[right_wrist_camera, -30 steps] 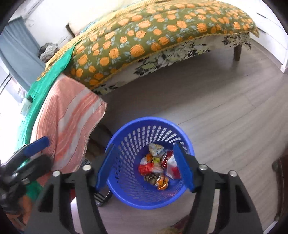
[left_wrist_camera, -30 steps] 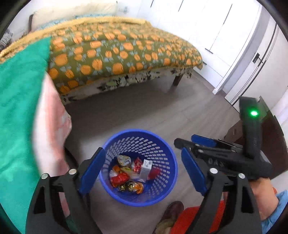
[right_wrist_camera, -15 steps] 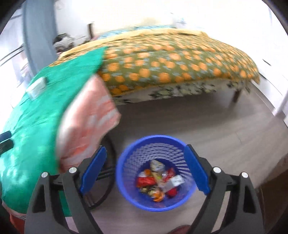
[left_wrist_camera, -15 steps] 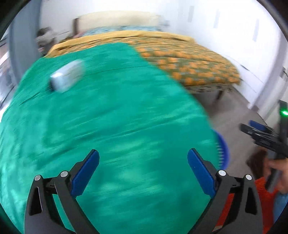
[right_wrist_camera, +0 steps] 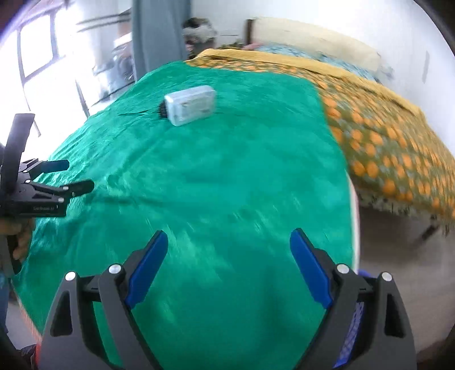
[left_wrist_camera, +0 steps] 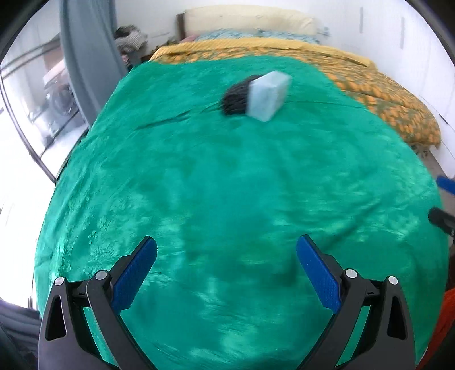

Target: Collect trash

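Note:
A pale blue-grey packet (left_wrist_camera: 268, 95) lies on the green cloth (left_wrist_camera: 216, 185) covering the near end of the bed, with a dark object (left_wrist_camera: 234, 98) just left of it. It also shows in the right wrist view (right_wrist_camera: 190, 104). My left gripper (left_wrist_camera: 226, 273) is open and empty, held over the green cloth well short of the packet. My right gripper (right_wrist_camera: 227, 264) is open and empty over the same cloth. The left gripper also shows at the left edge of the right wrist view (right_wrist_camera: 65, 176). A sliver of the blue trash basket (right_wrist_camera: 354, 327) shows behind the right finger.
The bed's orange-flowered cover (right_wrist_camera: 384, 125) stretches to the right, with wood floor (right_wrist_camera: 398, 250) beside it. A grey curtain (left_wrist_camera: 85, 57) and a window (left_wrist_camera: 25, 94) stand at the left. A pillow and headboard (left_wrist_camera: 247, 20) are at the far end.
Both grippers swung up and left from above the basket to over the green cloth. The basket dropped out of the left view; the packet now looks nearer and more central.

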